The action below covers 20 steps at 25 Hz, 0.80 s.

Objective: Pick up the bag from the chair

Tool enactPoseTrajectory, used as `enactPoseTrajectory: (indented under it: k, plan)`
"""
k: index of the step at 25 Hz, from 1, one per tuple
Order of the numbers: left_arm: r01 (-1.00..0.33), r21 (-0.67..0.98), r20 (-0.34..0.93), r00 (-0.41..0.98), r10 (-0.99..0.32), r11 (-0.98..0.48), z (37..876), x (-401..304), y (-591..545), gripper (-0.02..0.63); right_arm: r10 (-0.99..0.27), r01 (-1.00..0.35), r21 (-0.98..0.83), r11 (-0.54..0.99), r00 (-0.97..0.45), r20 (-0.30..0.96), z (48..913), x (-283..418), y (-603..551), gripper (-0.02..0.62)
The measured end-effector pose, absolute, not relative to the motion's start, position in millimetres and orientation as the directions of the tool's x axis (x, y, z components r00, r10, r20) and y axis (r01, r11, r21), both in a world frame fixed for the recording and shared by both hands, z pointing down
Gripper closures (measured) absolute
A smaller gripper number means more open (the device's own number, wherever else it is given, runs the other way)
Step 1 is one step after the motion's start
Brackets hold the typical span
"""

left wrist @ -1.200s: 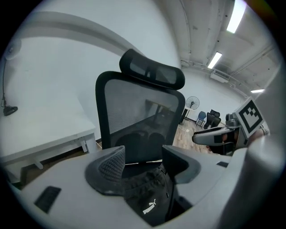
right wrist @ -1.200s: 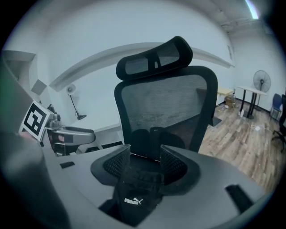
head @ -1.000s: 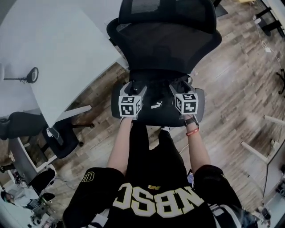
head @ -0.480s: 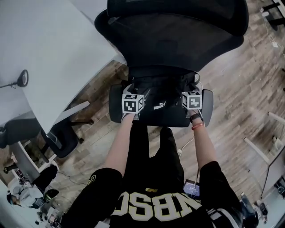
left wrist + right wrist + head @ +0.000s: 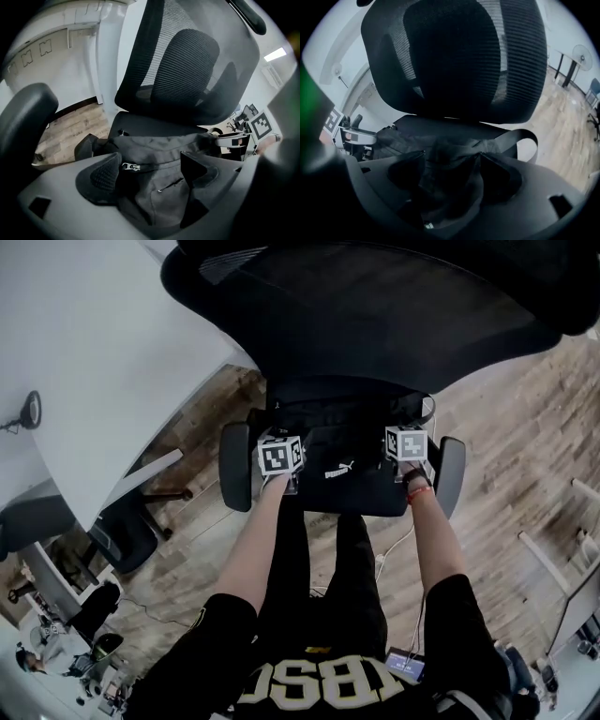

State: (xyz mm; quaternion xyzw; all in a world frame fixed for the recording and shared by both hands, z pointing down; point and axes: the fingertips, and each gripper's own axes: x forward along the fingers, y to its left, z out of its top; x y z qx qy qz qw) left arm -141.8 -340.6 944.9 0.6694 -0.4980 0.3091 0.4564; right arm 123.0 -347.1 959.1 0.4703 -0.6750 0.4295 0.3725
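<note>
A black bag (image 5: 342,470) with a white logo lies on the seat of a black mesh office chair (image 5: 375,324). My left gripper (image 5: 281,426) is at the bag's left end and my right gripper (image 5: 405,418) at its right end. In the left gripper view the bag (image 5: 154,159) fills the gap between the spread jaws of the left gripper (image 5: 150,171), with a zipper pull (image 5: 127,166) by the left pad. In the right gripper view bunched fabric of the bag (image 5: 450,154) sits between the spread jaws of the right gripper (image 5: 452,171). A strap loop (image 5: 525,138) sticks out to the right.
The chair's armrests (image 5: 234,465) (image 5: 450,474) flank both grippers closely. The mesh backrest (image 5: 187,61) rises just behind the bag. A white desk (image 5: 94,334) stands to the left, with another dark chair (image 5: 122,531) beneath its edge. Wooden floor (image 5: 525,427) lies around.
The head view has come closer to the chair, so the backrest looms larger. Both grippers have moved slightly apart to the bag's two ends, and the armrests now show beside them.
</note>
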Motion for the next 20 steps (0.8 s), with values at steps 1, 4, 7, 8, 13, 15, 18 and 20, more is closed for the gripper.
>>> enactPoseTrajectory:
  k: [1, 4, 7, 8, 13, 15, 18, 20]
  plan:
    - [-0.956, 0.28, 0.878, 0.29, -0.381, -0.082, 951, -148, -340, 0.192, -0.306, -0.956, -0.232, 0.182, -0.279, 0.91, 966, 123, -344, 0.238]
    - [-0.973, 0.223, 0.905, 0.228, -0.36, -0.058, 969, -169, -338, 0.19, -0.293, -0.955, -0.24, 0.174, -0.283, 0.913, 983, 118, -333, 0.235]
    - [-0.973, 0.229, 0.913, 0.22, -0.343, -0.017, 984, -176, -338, 0.192, -0.305, -0.951, -0.256, 0.172, -0.299, 0.904, 995, 115, -330, 0.236]
    - [-0.972, 0.236, 0.913, 0.225, -0.342, -0.009, 987, -174, -338, 0.192, -0.311, -0.95, -0.26, 0.175, -0.303, 0.901, 999, 114, -329, 0.238]
    - [-0.977, 0.211, 0.915, 0.199, -0.35, -0.004, 995, -174, -338, 0.196, -0.325, -0.95, -0.265, 0.164, -0.305, 0.895, 998, 112, -329, 0.319]
    - [-0.98, 0.195, 0.916, 0.191, -0.353, -0.024, 992, -171, -338, 0.237, -0.328, -0.949, -0.269, 0.161, -0.309, 0.893, 996, 111, -327, 0.365]
    - [-0.979, 0.198, 0.911, 0.198, -0.363, -0.039, 985, -161, -339, 0.378, -0.341, -0.949, -0.267, 0.166, -0.31, 0.887, 989, 110, -329, 0.429]
    - [-0.977, 0.214, 0.905, 0.206, -0.371, -0.02, 979, -159, -341, 0.443, -0.348, -0.948, -0.263, 0.181, -0.312, 0.884, 982, 109, -331, 0.471]
